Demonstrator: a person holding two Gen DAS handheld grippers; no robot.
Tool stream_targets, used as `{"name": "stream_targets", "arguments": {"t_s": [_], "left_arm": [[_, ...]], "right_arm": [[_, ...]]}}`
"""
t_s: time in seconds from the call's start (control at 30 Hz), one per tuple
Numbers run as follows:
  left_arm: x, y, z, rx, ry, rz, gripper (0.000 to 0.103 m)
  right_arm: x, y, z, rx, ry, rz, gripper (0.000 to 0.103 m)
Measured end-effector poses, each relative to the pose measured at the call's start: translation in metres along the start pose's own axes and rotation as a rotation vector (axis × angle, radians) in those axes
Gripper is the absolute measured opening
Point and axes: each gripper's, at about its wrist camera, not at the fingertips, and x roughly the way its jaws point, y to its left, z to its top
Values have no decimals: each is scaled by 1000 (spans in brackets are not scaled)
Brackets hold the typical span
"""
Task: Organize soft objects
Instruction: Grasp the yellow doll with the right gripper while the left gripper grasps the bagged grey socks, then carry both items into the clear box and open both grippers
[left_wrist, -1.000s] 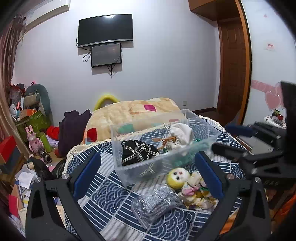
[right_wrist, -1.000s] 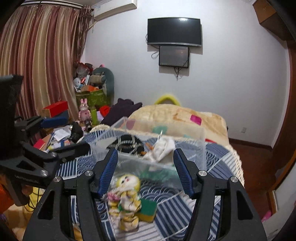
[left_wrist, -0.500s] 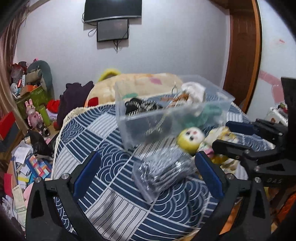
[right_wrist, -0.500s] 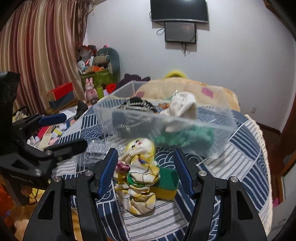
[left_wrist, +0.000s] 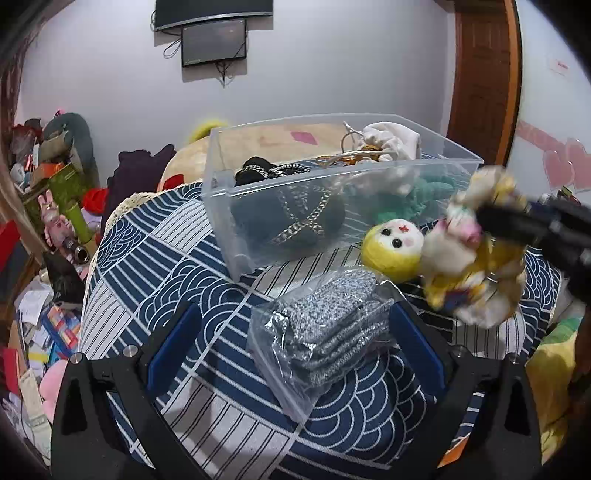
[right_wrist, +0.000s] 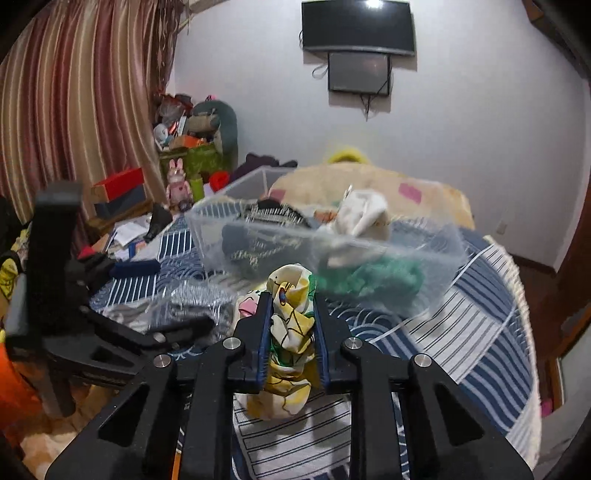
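My right gripper is shut on a yellow-haired rag doll and holds it just above the table; the doll also shows in the left wrist view, lifted and blurred. My left gripper is open, its fingers on either side of a clear bag of grey knit fabric lying on the blue patterned tablecloth. A clear plastic bin behind holds a black chained bag, a white cloth and green yarn.
A bed with a beige blanket lies behind the table. Boxes, toys and papers clutter the floor at left. A striped curtain hangs at left. A wooden door stands at right.
Both grippers dropped toward the table. My right gripper closed on the doll and raised it. My left gripper moved in around the grey bag.
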Motion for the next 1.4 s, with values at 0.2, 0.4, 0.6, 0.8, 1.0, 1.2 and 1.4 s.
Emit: {"name": "stream_targets", "arguments": {"t_s": [0.2,0.4,0.6,0.8,1.0,1.2,1.4], "left_arm": [[7,-9,-1,19,1,-39,97],[14,-10,1,-1,31,-121,54],[-2,-4,3,-18,11,-124,32],[-29,3,11,-32,-57,-104,31],[-52,14,35,-29,-149,-80,31],[-71,20,59,-39,-240,-62,31],[-76,23,84,-40,-302,-43,31]], "right_arm": [[-23,-13,10,38,-73,-25,18],[-36,-22,16,65,-122,-61,18],[-40,-29,20,72,-134,-109,18],[-42,-34,25,70,-137,-140,18],[-48,-40,38,67,-167,-165,18],[-52,-42,52,44,-204,-200,18],[-49,-43,65,30,-228,-223,18]]}}
